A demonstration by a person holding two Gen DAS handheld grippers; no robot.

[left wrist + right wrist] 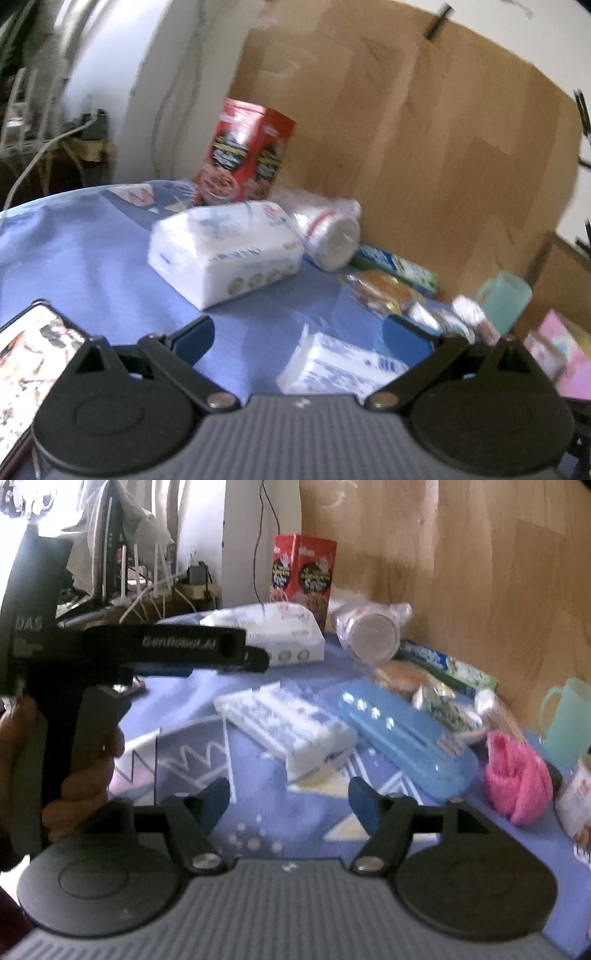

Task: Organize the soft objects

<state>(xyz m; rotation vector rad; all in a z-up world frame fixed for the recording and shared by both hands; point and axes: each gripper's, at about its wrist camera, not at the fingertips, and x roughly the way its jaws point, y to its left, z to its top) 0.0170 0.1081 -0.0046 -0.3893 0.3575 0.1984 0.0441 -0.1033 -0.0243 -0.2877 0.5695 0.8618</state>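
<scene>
Both tools are open and hold nothing. The left tool (297, 341) hovers over the blue cloth (92, 251) that covers the counter, its jaws spread wide. The right tool (290, 799) also stands with its jaws apart and only cloth between them.

The soft objects lie in a loose group toward the wooden back panel (480, 572). The large tissue pack (225, 254) lies in front of the red carton (245, 155), just beside the bagged stack of cups (328, 236). The small tissue pack (288, 727) lies just ahead of the right tool, beside the blue case (406, 734). The pink cloth bundle (517, 779) sits to the right, near the green mug (569, 720).

The step in hand appears to be the approach to the small tissue pack, the nearest soft item to both tools.

Procedure, as a recommendation:
- Align the jaws across the pack's narrow side, not its length.
- Lower until the pads flank the wrapper, clear of the blue case.
- Close gently; the pack likely yields under pressure, so excess force could crush it or let the film slip.
- Lift straight up to avoid dragging the cloth.
</scene>
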